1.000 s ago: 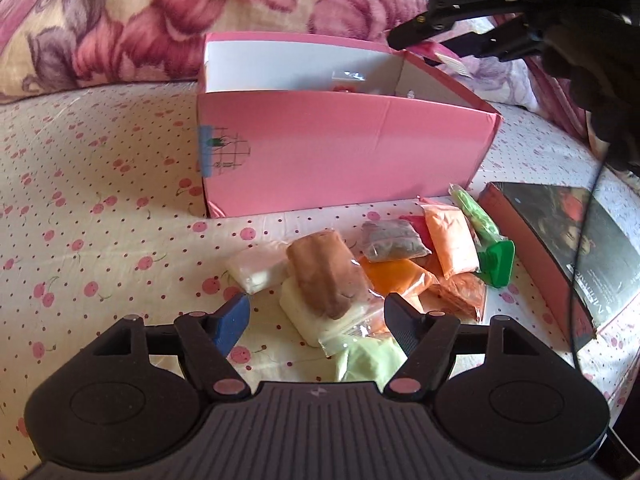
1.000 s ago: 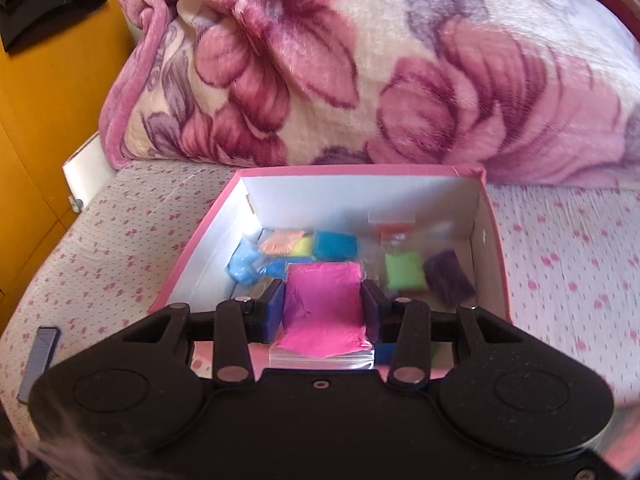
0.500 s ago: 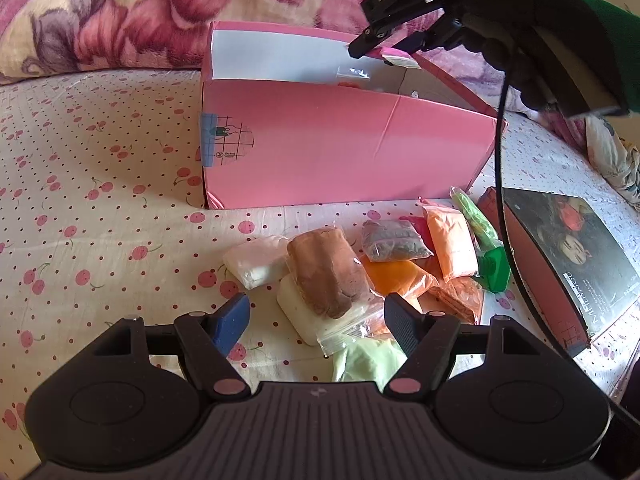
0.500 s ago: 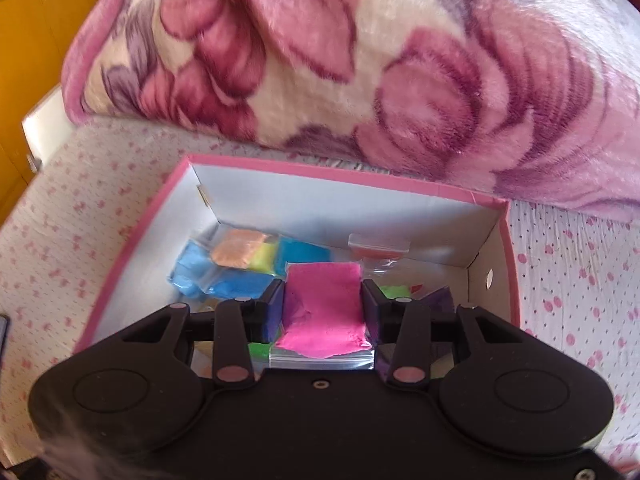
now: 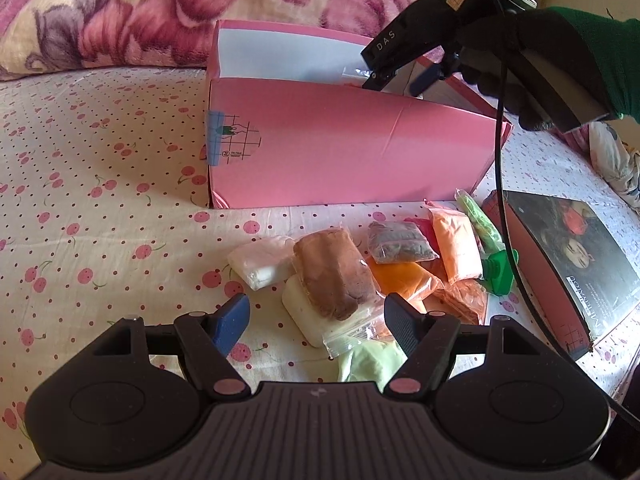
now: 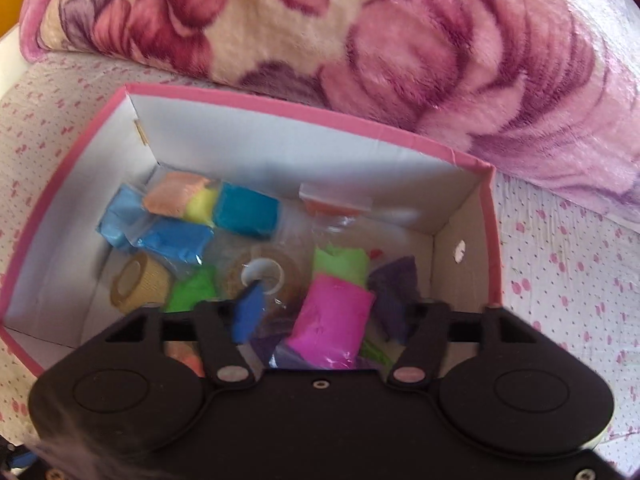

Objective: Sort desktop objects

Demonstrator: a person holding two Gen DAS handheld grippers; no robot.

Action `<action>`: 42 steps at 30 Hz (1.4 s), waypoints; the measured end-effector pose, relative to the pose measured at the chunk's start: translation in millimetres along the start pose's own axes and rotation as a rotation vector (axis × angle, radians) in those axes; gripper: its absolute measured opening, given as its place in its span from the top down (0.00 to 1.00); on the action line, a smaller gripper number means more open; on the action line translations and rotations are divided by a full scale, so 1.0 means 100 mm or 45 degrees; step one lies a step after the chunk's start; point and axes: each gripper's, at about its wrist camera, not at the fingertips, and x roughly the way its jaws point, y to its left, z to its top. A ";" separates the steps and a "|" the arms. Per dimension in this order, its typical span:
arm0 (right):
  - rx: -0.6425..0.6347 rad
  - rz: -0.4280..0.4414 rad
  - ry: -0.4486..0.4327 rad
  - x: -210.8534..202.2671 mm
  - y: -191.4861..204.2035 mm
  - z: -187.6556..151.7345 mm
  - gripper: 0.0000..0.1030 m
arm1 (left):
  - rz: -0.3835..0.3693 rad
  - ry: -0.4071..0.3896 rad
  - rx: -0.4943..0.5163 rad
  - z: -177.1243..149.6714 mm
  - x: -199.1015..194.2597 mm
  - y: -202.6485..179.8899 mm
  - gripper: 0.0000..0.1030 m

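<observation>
A pink cardboard box (image 5: 340, 148) stands on the cherry-print sheet; its white inside (image 6: 280, 152) holds several coloured clay bags and two tape rolls (image 6: 262, 276). My right gripper (image 6: 328, 316) is over the box, jaws spread wide; the magenta clay bag (image 6: 332, 324) lies loose between them, dropping onto the bags below. It also shows in the left wrist view (image 5: 404, 76), above the box's far right corner. My left gripper (image 5: 316, 316) is open and empty, just above a pile of clay bags; a brown one (image 5: 334, 272) lies nearest, on a cream one (image 5: 304, 312).
A dark book (image 5: 568, 268) lies right of the pile, with a green clip (image 5: 498, 272) beside it. A floral blanket (image 6: 360, 32) rises behind the box. A black cable (image 5: 500, 168) hangs from the right gripper down past the pile.
My right gripper moved lower over the box and opened, letting go of the magenta clay bag. My left gripper stayed open above the pile.
</observation>
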 end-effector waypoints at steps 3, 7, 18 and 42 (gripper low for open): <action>0.018 0.001 -0.032 -0.09 0.00 -0.03 0.27 | 0.002 -0.007 -0.002 0.01 -0.01 0.01 0.29; 0.043 0.013 -0.102 -0.29 0.00 -0.07 0.22 | 0.008 -0.016 -0.003 0.02 -0.01 0.02 0.29; 0.307 0.128 -0.307 -1.01 -0.29 -0.42 0.13 | -0.014 -0.074 -0.040 0.03 -0.06 0.08 0.29; 0.640 0.111 -0.216 -1.62 -0.78 -2.45 0.09 | -0.052 -0.115 -0.131 0.01 -0.08 -0.01 0.14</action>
